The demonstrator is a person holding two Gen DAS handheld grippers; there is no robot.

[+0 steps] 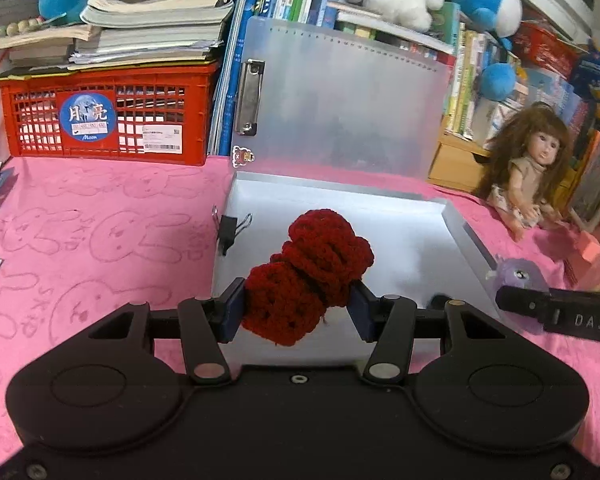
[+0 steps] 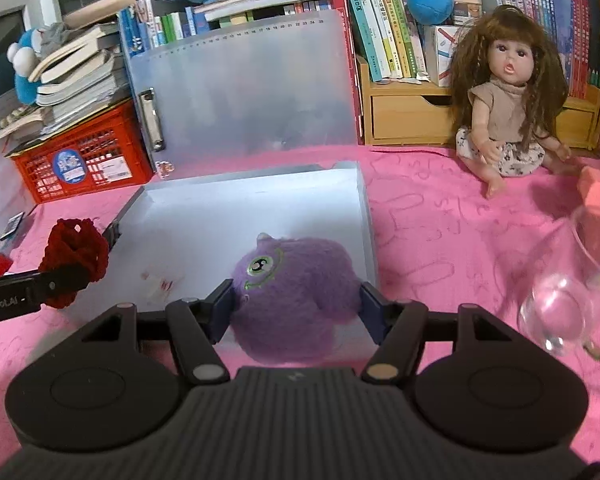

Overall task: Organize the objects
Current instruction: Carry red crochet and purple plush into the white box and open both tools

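Observation:
My left gripper (image 1: 298, 306) is shut on a dark red crocheted yarn piece (image 1: 312, 268), held over the near left part of an open translucent plastic box (image 1: 400, 224). The box's lid (image 1: 340, 96) stands upright at the back. My right gripper (image 2: 296, 306) is shut on a fluffy purple plush creature with a green eye (image 2: 296, 284), above the near right part of the same box (image 2: 236, 208). In the right wrist view the red yarn (image 2: 78, 252) and the left gripper's finger (image 2: 32, 290) show at the left edge. The purple plush (image 1: 518, 276) peeks in at the right of the left wrist view.
A pink bunny-print cloth (image 1: 100, 240) covers the table. A red crate (image 1: 104, 116) under stacked books stands back left, a doll (image 2: 512, 92) sits back right before a wooden shelf of books. A clear glass vase (image 2: 560, 304) and a pink block (image 2: 598, 194) are at right. A binder clip (image 1: 230, 228) hangs on the box's left wall.

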